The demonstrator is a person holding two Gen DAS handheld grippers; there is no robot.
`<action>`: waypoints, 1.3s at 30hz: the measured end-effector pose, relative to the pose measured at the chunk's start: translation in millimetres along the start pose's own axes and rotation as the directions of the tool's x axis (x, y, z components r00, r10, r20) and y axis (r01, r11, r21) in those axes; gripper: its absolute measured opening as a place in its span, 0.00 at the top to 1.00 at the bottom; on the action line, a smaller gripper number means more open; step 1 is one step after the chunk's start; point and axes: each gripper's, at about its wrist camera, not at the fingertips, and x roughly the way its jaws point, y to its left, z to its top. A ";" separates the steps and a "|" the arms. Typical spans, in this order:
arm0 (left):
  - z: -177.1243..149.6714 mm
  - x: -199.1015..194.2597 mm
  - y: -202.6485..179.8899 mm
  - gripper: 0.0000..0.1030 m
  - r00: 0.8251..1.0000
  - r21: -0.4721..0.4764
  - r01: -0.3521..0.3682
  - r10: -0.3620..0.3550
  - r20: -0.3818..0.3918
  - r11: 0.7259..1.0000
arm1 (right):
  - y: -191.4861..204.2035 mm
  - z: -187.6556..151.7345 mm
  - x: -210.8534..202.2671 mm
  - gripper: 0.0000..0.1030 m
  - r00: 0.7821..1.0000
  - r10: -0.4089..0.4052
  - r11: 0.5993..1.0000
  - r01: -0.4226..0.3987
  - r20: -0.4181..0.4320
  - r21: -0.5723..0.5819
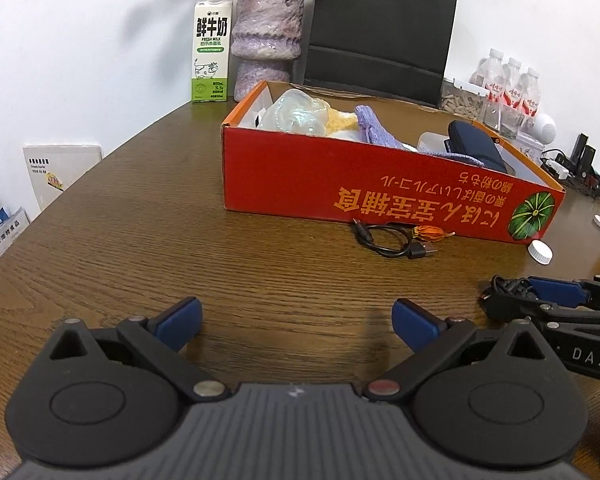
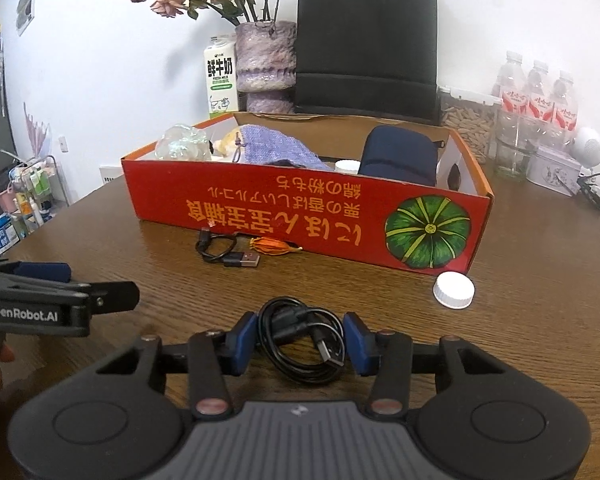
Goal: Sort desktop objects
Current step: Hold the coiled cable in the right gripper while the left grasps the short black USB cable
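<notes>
Two wrist views over a dark wood-grain bench [image 1: 140,240]. The left tool [image 1: 296,320] hovers low over bare bench surface with its blue-padded fingers [image 1: 180,322] spread wide apart and nothing between them. The right tool [image 2: 300,344] sits to its right, close by; its blue pads [image 2: 242,344] bracket a coiled black USB cable [image 2: 300,344], one pad on each side of the bundle and touching or nearly touching it. Whether the pads actually press the coil cannot be told from this view. In the left wrist view the right tool [image 1: 540,300] enters from the right edge with the cable's loops showing at its tip.

Beyond both tools stands an open red cardboard box [image 2: 300,216], printed with orange characters and a green pumpkin. Inside it lie a crumpled clear plastic bag [image 2: 182,142], a lilac knitted pouch [image 2: 276,148], a yellowish soft item [image 2: 228,142], a small white-lidded jar [image 2: 347,166] and a dark blue zip case [image 2: 398,156].

On the bench just in front of the box's near wall rest a second, shorter black USB cable [image 2: 224,250] and a dried orange flower bud [image 2: 272,246], lying side by side. A white bottle cap [image 2: 454,290] lies near the box's right front corner.

Against the wall behind the box stand a milk carton [image 1: 211,46], a mauve vase [image 1: 266,36] with wilted roses, a black paper bag [image 1: 380,36] and three water bottles [image 2: 538,92].
</notes>
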 end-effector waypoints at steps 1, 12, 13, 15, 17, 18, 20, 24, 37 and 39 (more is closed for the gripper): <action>0.6 0.8 -1.2 0.00 1.000 0.006 0.000 0.000 0.001 1.000 | -0.7 0.3 0.0 0.56 1.000 0.004 1.000 -0.004 0.001 0.004; 22.6 17.0 -29.0 0.00 0.999 0.078 0.031 -0.030 -0.020 0.996 | -13.4 10.9 -2.4 0.56 0.999 -0.008 1.000 0.008 0.047 0.011; 24.7 20.3 -32.5 0.00 0.999 0.084 0.036 -0.034 -0.026 0.996 | -15.8 12.8 -2.1 0.56 0.999 -0.011 1.000 0.011 0.050 0.011; 28.8 27.0 -38.6 0.00 0.999 0.095 0.037 -0.034 -0.034 0.995 | -21.2 16.3 -1.1 0.56 0.998 -0.017 1.000 0.016 0.056 0.011; 32.7 34.1 -44.2 0.00 0.999 0.104 0.028 -0.024 -0.039 0.994 | -26.8 20.0 0.2 0.56 0.998 -0.022 1.000 0.022 0.062 0.010; 34.5 37.6 -46.5 0.00 0.999 0.106 0.029 -0.025 -0.042 0.994 | -28.8 21.8 0.8 0.56 0.998 -0.025 1.000 0.024 0.065 0.008; 38.6 44.5 -51.4 0.00 0.998 0.107 0.033 -0.028 -0.050 0.994 | -32.8 25.0 2.6 0.56 0.997 -0.029 1.000 0.029 0.069 0.002; 46.1 59.3 -61.5 0.00 0.998 0.127 0.027 -0.019 -0.063 0.991 | -39.7 27.7 6.3 0.56 0.997 -0.027 1.000 0.027 0.069 0.002; 48.3 70.7 -65.1 0.04 0.995 0.150 0.073 -0.061 -0.078 0.986 | -47.8 21.2 3.0 0.56 0.997 -0.026 0.997 0.021 0.077 0.069; 48.2 69.2 -65.0 0.15 0.995 0.153 0.078 -0.068 -0.071 0.985 | -47.5 19.9 3.4 0.56 0.997 -0.026 0.997 0.021 0.073 0.072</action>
